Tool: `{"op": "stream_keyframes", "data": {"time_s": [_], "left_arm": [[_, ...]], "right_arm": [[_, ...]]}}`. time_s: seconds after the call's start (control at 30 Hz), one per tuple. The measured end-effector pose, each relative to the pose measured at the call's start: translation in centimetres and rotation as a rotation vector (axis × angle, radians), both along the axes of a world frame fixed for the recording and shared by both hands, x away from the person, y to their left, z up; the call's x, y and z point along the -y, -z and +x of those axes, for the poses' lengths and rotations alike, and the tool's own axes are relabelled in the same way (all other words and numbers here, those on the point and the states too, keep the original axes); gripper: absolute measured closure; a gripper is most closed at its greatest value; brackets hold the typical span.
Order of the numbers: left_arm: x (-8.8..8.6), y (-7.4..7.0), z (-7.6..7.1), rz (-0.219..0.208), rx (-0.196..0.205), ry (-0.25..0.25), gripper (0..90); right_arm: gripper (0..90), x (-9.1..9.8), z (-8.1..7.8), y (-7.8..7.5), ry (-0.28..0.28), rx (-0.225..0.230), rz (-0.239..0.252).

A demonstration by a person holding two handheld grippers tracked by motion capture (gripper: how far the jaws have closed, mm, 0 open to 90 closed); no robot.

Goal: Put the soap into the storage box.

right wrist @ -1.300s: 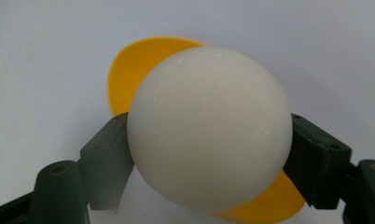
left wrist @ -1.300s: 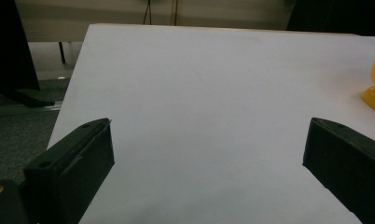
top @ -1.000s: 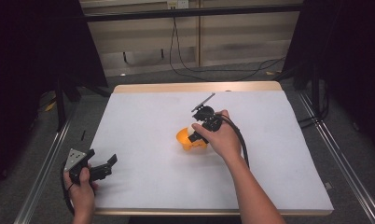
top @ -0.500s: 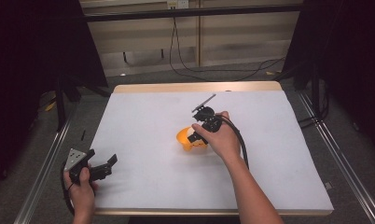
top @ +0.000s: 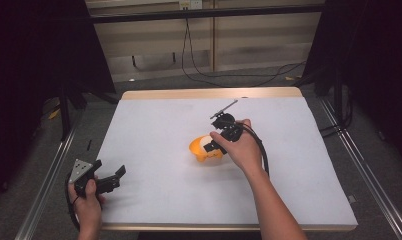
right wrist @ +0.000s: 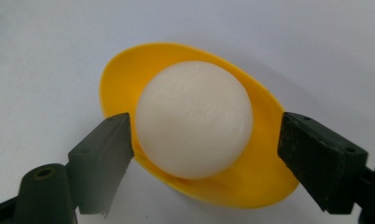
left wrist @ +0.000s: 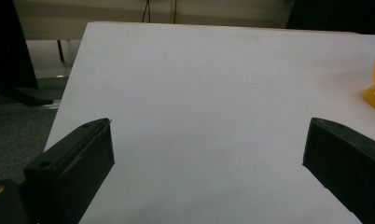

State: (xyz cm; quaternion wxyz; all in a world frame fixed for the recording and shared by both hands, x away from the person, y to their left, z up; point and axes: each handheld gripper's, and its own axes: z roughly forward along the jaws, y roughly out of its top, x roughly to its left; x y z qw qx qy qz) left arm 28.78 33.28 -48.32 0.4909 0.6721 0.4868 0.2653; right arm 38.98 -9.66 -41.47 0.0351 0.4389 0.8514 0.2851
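Release step: right tongs (right wrist: 204, 135) just opening, jaws astride white ball (right wrist: 194, 119) in yellow cup (right wrist: 265, 172), frame centre; back off straight, no nudge. Left tongs (left wrist: 209, 154) released, idle.

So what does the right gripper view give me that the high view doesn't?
Right gripper view: the right hand-held gripper has just been opening; its jaws flank the round white ball in the shallow yellow plastic cup, one jaw clearly off the ball. High view: the left hand-held gripper, open near the white table corner. Both: ball seated in cup.
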Motion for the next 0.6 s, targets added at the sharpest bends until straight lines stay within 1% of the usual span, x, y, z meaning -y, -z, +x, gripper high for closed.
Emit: {"op": "stream_keyframes", "data": {"time_s": [0.03, 0.1, 0.13, 0.17, 0.2, 0.23, 0.27, 0.3, 0.37, 0.43, 0.5, 0.53, 0.6], "left_arm": [[0.1, 0.0, 0.0, -0.012, -0.002, 0.0, 1.8], [0.1, 0.0, 0.0, -0.01, -0.001, 0.001, 1.7], [0.0, 0.0, 0.0, 0.001, 0.004, -0.005, 1.8], [0.0, 0.0, 0.0, -0.003, 0.002, -0.002, 1.8], [0.1, 0.0, 0.0, -0.011, -0.002, 0.0, 1.7], [0.1, 0.0, 0.0, -0.011, -0.002, 0.0, 1.8], [0.0, 0.0, 0.0, 0.002, 0.003, -0.001, 1.7], [0.0, 0.0, 0.0, 0.004, 0.003, 0.0, 1.8], [0.0, 0.0, 0.0, 0.005, 0.003, 0.0, 1.8], [0.0, 0.0, 0.0, 0.004, 0.003, -0.001, 1.8], [0.1, 0.0, 0.0, -0.001, 0.002, 0.002, 1.8], [0.1, 0.0, 0.0, -0.001, 0.001, 0.002, 1.8], [0.0, 0.0, 0.0, 0.003, 0.002, 0.001, 1.8]], "right_arm": [[14.7, 0.5, -0.2, 0.0, 0.009, 0.006, 0.004], [13.4, 0.7, -0.3, -0.1, 0.012, 0.005, 0.005], [11.5, 0.9, -0.4, -0.1, 0.019, 0.012, 0.006], [10.5, 1.3, -0.5, -0.1, 0.018, 0.02, 0.01], [8.0, 1.8, -0.9, -0.2, 0.035, 0.035, 0.013], [8.0, 1.8, -0.9, -0.2, 0.035, 0.035, 0.013], [3.6, 2.5, -1.2, -0.4, 0.049, 0.055, 0.012], [1.3, 2.8, -1.3, -0.5, 0.06, 0.066, 0.008], [0.4, 3.4, -1.6, -0.6, 0.077, 0.081, 0.001], [0.0, 3.7, -1.8, -0.7, 0.086, 0.084, 0.008], [0.0, 4.7, -2.1, -0.8, 0.102, 0.098, 0.022], [0.0, 4.9, -2.3, -0.8, 0.114, 0.095, 0.019], [0.0, 5.5, -2.5, -0.8, 0.119, 0.103, 0.014]]}}
